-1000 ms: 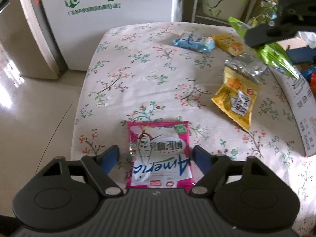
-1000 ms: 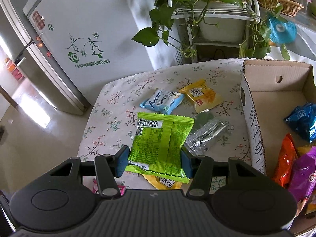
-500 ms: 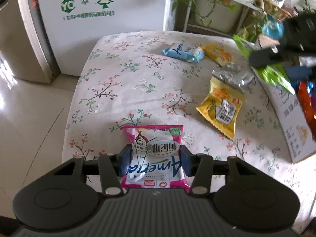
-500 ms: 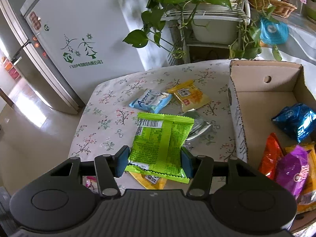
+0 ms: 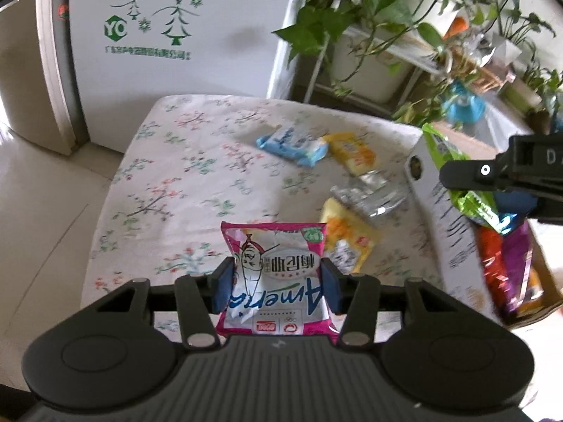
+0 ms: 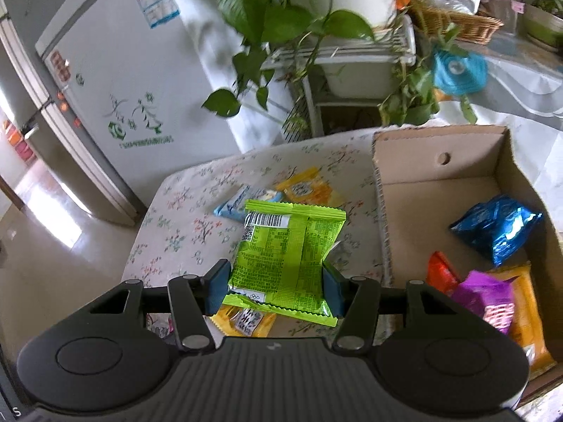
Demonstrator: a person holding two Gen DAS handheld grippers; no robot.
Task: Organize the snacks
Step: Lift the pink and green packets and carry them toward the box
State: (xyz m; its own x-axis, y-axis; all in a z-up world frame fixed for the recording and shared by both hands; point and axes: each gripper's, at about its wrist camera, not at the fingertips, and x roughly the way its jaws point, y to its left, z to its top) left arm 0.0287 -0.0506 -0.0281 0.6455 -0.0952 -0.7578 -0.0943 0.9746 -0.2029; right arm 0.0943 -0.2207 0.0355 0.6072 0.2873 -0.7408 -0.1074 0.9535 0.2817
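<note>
**Two snack packets held above the floral table**

The pink snack packet [image 5: 276, 277] sits clamped between the blue pads of the left gripper [image 5: 276, 286], lifted off the floral tablecloth [image 5: 183, 176]. The green snack packet [image 6: 286, 256] is pinched the same way in the right gripper [image 6: 274, 290], held over the cloth just beside the cardboard box [image 6: 381, 211]. On the cloth lie a light blue packet [image 5: 292, 146], two yellow packets [image 5: 352, 151] [image 5: 348, 242] and a silver wrapper [image 5: 369, 197]. Inside the box are a blue foil bag [image 6: 499, 225], an orange packet [image 6: 438, 274] and a purple packet [image 6: 487, 299]. Behind the table stand a white refrigerator [image 6: 116, 81] and potted plants [image 6: 281, 17].
</note>
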